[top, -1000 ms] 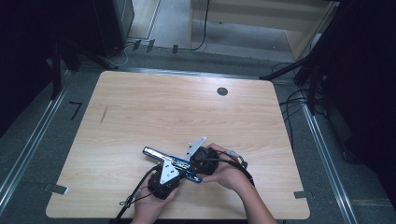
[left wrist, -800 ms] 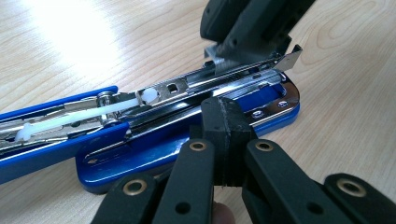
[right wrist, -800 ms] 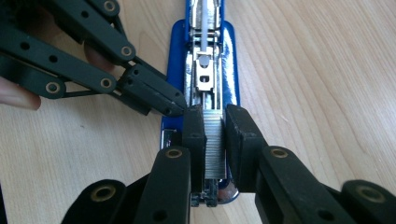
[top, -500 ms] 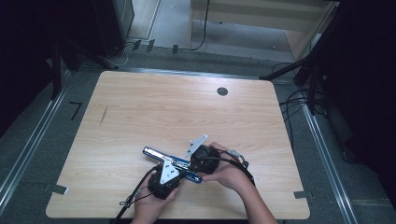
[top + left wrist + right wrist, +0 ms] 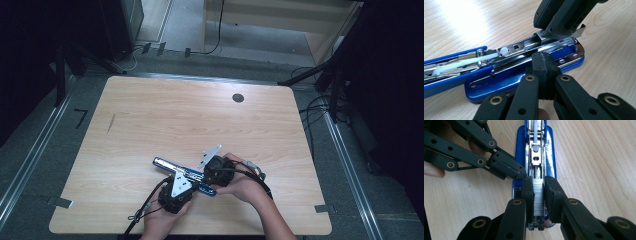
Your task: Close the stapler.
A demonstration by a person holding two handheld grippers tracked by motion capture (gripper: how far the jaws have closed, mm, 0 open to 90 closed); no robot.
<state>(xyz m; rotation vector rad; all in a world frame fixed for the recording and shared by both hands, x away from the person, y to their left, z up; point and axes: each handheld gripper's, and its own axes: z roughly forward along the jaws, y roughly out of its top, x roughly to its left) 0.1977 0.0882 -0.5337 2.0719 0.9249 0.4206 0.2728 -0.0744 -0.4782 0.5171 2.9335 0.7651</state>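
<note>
Near the front edge of the wooden table (image 5: pixel 150 120), a blue stapler (image 5: pixel 172 166) lies opened out flat, its metal staple channel facing up. At left, the left hand-held gripper (image 5: pixel 186 176) has its jaws pressed together with nothing between them, their tips resting against the stapler's blue base beside the channel. At right, the right hand-held gripper (image 5: pixel 204 175) pinches a strip of silver staples (image 5: pixel 539 197) between its pads, directly over the channel's end. Both of the person's hands sit close together.
</note>
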